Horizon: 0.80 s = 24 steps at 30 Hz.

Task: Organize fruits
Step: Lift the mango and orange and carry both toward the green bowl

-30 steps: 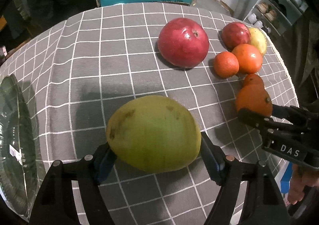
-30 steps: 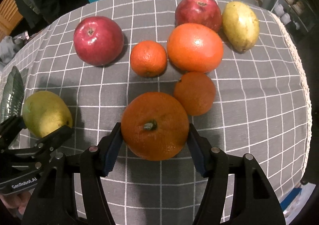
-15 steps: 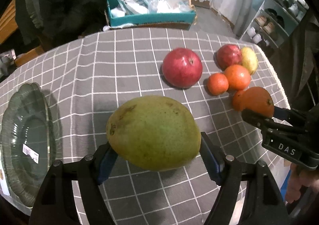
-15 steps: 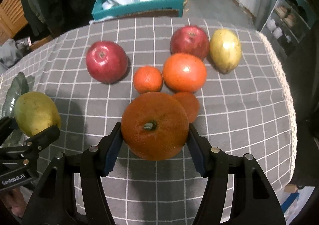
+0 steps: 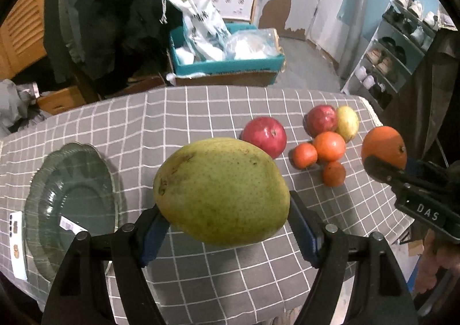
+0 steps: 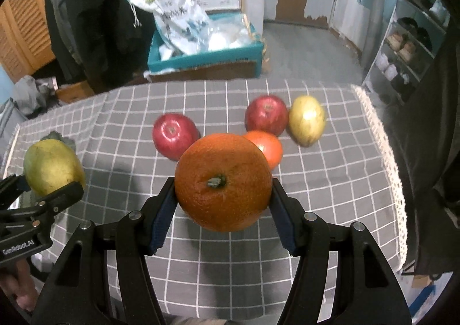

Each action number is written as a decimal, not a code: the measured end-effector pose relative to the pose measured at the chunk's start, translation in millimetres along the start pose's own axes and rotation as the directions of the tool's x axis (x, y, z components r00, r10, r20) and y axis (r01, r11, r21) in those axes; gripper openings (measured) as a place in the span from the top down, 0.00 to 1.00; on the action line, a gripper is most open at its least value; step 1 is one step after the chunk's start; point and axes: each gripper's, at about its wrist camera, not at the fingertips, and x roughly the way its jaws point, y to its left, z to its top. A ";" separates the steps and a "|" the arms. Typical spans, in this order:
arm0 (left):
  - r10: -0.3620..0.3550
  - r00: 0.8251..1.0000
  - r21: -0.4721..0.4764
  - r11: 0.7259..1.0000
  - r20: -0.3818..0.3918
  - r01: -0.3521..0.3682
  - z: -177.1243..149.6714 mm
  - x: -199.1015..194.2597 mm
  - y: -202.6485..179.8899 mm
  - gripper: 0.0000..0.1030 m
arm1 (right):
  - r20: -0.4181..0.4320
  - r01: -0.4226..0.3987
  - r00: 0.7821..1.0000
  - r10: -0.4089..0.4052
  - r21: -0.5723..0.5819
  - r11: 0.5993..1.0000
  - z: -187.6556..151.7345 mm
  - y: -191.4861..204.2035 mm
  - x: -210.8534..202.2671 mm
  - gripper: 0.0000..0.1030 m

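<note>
Fingers of the left gripper [image 5: 224,227] clamp a green-yellow mango [image 5: 221,191], the right gripper's [image 6: 222,210] a large orange [image 6: 223,181], both above the surface; the glass plate [image 5: 43,181] at its left edge sits empty, six fruits unsorted.

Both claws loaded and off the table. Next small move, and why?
Probably swing the left claw sideways toward the glass plate. It is clamped on the green mango, clear of the checked cloth, and the plate lies bare beside it. The right claw can wait with its orange.
</note>
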 end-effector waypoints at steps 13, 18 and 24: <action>0.031 0.993 -0.035 0.999 0.114 -0.027 4.4 -55.1 19.8 0.24 | 0.130 -0.015 0.991 0.023 -0.064 0.998 13.6 19.3 -49.7 0.39; 0.035 0.988 -0.058 0.998 0.152 -0.027 8.8 -72.6 30.8 0.24 | 0.163 -0.033 0.986 0.045 -0.072 0.997 17.8 25.3 -63.4 0.39; 0.054 0.983 -0.085 0.996 0.173 -0.040 9.9 -85.8 46.6 0.24 | 0.184 -0.049 0.981 0.063 -0.081 0.995 22.3 34.0 -73.3 0.39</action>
